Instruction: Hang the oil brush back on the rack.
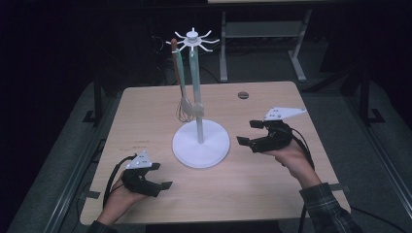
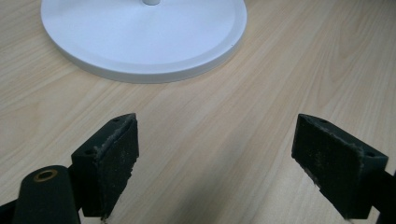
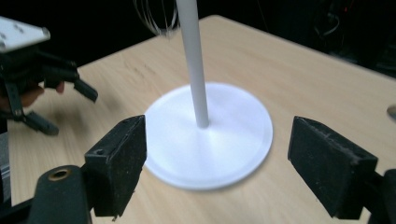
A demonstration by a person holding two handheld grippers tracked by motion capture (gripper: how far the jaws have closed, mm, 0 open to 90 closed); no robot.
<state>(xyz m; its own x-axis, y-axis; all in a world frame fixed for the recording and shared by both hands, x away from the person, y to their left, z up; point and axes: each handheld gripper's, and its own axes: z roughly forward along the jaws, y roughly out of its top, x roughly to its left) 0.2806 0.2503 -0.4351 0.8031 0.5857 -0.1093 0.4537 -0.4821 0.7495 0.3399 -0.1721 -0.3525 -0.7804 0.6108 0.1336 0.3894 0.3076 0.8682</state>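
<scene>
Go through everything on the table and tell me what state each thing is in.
Stand: upright on the table.
Whisk: hanging from the stand's top.
Spatula: hanging beside the whisk.
Left gripper: open, empty.
Right gripper: open, empty.

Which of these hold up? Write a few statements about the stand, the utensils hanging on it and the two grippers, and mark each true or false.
1. Two utensils hang from the white stand. True.
2. The right gripper is clamped on the stand's pole. False: its jaws are open and grip nothing.
3. The left gripper holds a whisk. False: it is open over bare table.
4. The stand's round base rests on the table. True.
</scene>
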